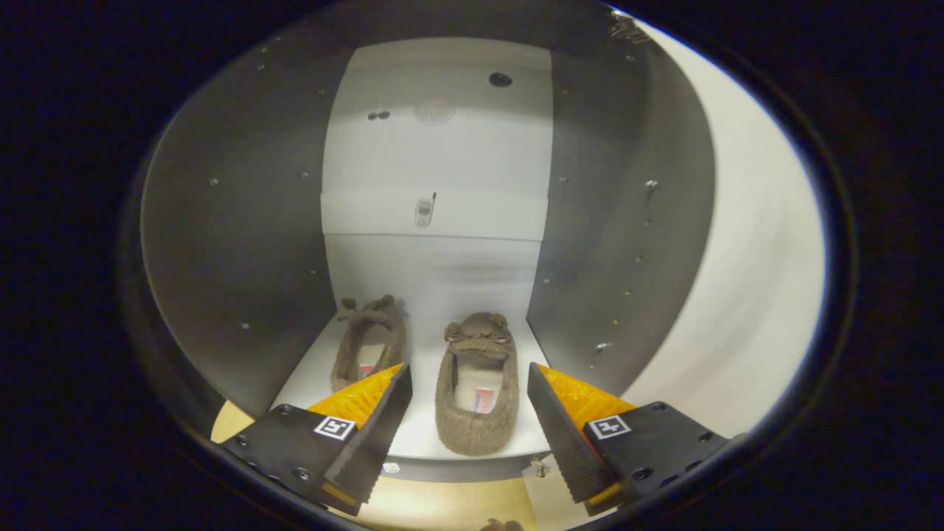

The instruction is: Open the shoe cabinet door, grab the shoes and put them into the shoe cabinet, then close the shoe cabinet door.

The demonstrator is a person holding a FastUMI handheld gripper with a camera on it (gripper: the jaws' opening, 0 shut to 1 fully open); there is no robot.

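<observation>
Two brown slippers are sitting side by side on the cabinet shelf (424,442), toes pointing at the back panel (435,147): the left slipper (369,343) deeper in, the right slipper (476,391) nearer the front edge. I'm judging both are stowed, leaving only the door (745,258) to close. I'm holding the gripper (470,405) wide open and empty, fingers flanking the right slipper without touching it.

Two fuzzy brown slip-on shoes, right one (476,398) and left one (369,346), each with pale insole carrying a red-and-white tag. White cabinet shelf (420,435) under them, white back panel (439,147), dark grey side walls (236,243) dotted with small silver screws. Cabinet door (745,280) off-white. Floor (435,509) pale yellowish wood.
</observation>
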